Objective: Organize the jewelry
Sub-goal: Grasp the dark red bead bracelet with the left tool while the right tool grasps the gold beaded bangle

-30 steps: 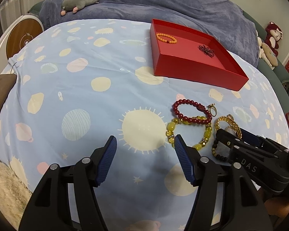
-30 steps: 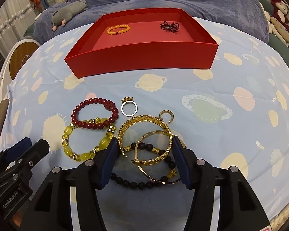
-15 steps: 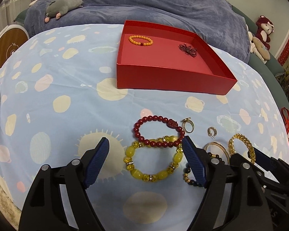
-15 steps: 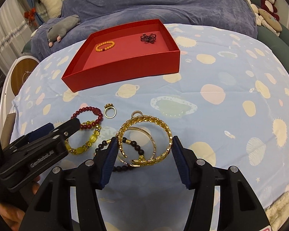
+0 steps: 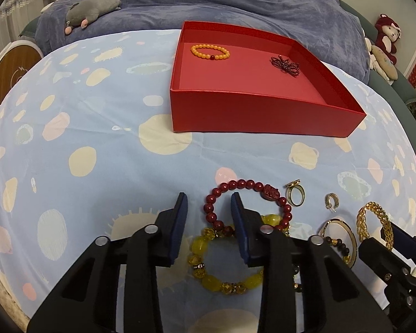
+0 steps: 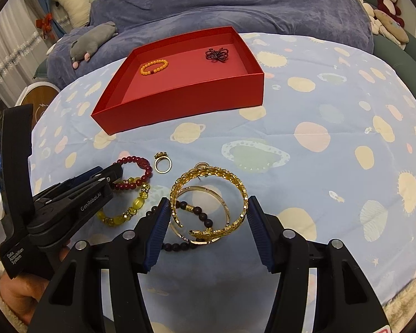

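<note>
A red tray (image 5: pixel 263 111) (image 6: pixel 180 113) at the back holds an orange bead bracelet (image 5: pixel 210 52) and a dark beaded bow (image 5: pixel 285 64). My left gripper (image 5: pixel 209 202) is partly closed, its jaws straddling the left side of a dark red bead bracelet (image 5: pixel 235 187) (image 6: pixel 137 163) that lies over a yellow bead bracelet (image 5: pixel 208 260). My right gripper (image 6: pixel 209 204) is open around a gold chain bangle (image 6: pixel 224 177), a thin gold bangle (image 6: pixel 208 194) and a dark bead bracelet (image 6: pixel 197 211). A gold ring (image 5: pixel 295 195) (image 6: pixel 162 162) and a small hoop earring (image 5: pixel 331 201) lie nearby.
The table carries a light blue planet-print cloth (image 5: pixel 97 127). A blue blanket (image 5: pixel 235 2) with a grey plush (image 5: pixel 93 8) lies behind the tray. More plush toys (image 5: pixel 385 44) sit at the far right. A fluffy rug (image 6: pixel 402 299) lies below the front edge.
My left gripper has moved forward and narrowed its jaws around the red bead bracelet's left side. My right gripper has shifted slightly and stays open around the gold bangles.
</note>
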### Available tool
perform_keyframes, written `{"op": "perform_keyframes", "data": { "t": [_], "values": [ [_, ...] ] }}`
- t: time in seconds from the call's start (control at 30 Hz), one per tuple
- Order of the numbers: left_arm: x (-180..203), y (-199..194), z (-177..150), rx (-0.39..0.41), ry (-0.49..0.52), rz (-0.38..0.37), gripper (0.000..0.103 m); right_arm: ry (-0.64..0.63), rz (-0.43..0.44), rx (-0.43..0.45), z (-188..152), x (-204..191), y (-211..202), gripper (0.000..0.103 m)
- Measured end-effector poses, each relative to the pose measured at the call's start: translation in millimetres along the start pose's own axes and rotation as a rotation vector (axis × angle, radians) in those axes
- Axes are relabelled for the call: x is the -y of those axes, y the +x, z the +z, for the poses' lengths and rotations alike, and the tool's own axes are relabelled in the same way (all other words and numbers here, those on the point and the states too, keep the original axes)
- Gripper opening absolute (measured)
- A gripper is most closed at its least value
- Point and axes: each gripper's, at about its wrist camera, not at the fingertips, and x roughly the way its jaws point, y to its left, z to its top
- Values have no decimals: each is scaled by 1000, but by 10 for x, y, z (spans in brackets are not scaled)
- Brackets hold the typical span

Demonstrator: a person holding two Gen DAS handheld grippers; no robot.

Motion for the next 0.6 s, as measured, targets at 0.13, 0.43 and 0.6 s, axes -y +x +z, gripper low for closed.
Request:
{"op": "perform_keyframes", "data": {
  "t": [0.13,0.43,0.6],
  "values": [
    [-3,0,5,-4,10,-7,11,-1,2,-3,-12,-10,-5,54],
    [-9,-254,-2,3,-27,-59,7,-3,14,21,-35,-21,-162,54],
    [37,-526,2,28,-33,-99,7,-3,23,43,-59,-27,-304,54]
  ]
}}
